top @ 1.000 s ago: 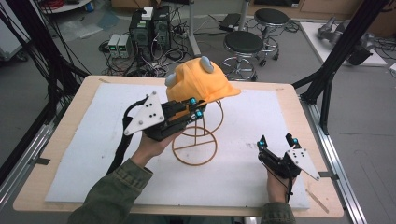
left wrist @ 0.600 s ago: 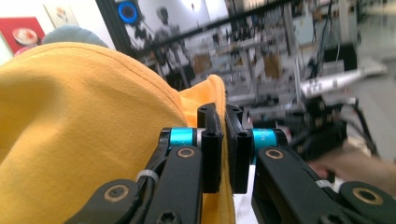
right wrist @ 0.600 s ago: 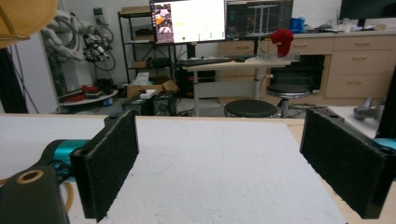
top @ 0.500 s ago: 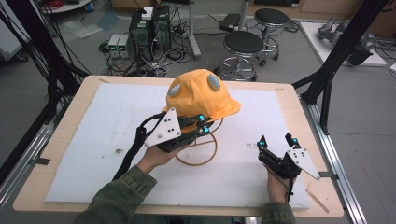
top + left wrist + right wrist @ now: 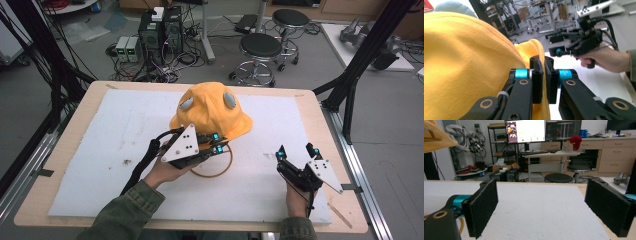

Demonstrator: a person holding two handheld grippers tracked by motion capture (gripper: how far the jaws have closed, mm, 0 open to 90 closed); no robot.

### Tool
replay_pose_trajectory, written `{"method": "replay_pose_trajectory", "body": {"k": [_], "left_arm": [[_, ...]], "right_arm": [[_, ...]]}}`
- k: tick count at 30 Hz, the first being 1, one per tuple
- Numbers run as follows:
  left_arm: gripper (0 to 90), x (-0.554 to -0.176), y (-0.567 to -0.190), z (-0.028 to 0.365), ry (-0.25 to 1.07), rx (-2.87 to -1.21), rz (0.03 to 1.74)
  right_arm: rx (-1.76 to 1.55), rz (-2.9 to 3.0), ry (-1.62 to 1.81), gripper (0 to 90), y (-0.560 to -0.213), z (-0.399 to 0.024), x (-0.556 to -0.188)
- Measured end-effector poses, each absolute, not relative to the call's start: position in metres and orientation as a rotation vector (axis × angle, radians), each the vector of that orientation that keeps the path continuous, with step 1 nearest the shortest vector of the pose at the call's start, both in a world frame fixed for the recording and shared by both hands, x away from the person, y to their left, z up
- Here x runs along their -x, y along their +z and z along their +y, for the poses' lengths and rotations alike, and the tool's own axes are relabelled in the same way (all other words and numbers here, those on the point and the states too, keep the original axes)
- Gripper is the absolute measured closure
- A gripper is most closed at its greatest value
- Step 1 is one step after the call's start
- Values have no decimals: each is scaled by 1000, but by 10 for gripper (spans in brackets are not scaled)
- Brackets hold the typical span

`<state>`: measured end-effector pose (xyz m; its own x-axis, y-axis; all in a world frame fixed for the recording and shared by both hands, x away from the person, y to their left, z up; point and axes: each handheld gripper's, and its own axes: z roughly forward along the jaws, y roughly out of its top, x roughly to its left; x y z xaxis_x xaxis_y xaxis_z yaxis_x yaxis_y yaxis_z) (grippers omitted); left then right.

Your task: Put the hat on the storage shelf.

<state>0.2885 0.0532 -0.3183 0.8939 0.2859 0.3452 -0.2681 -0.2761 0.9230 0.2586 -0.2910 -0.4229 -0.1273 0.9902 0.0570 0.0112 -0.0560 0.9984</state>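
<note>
On the left of the high view, the left claw point(image 5: 218, 143) is clamped on the brim of the yellow hat point(image 5: 210, 107), which sits near the middle of the counter point(image 5: 65, 150) on the white mat point(image 5: 110, 130). In the left gripper view the jaws are pressed together with the hat's yellow fabric point(image 5: 469, 62) pinched between the pads, the crown bulging to the left of them. The hat covers the top of a wire stand, whose base ring point(image 5: 212, 170) lies on the mat just below the brim, beside the left claw. Two grey patches show on the hat's crown. Farther right, the right claw point(image 5: 297, 151) rests low over the mat, well apart from the hat, its jaws spread wide with nothing between them; the right gripper view shows bare mat between its two black pads point(image 5: 482, 206).
</note>
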Motion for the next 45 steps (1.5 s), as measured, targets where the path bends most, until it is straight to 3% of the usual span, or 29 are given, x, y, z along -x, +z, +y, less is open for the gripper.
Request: {"method": "replay_pose_trajectory", "body": {"k": [10,21,28,45], "left_arm": [[837,-290,-316,56,525,-1786,10],[586,-284,-301,68,454,-1694,-18],[391,-283,-285,84,508,-1596,39],[329,-286,-257,136,663,-1453,207]], "right_arm": [[-1201,1278,1343,104,-423,-292,-258],[-1212,1286,1343,104,-423,-292,-259],[-1214,1284,1345,104,-423,-292,-259],[-1211,1281,1342,104,-423,-293,-258]]}}
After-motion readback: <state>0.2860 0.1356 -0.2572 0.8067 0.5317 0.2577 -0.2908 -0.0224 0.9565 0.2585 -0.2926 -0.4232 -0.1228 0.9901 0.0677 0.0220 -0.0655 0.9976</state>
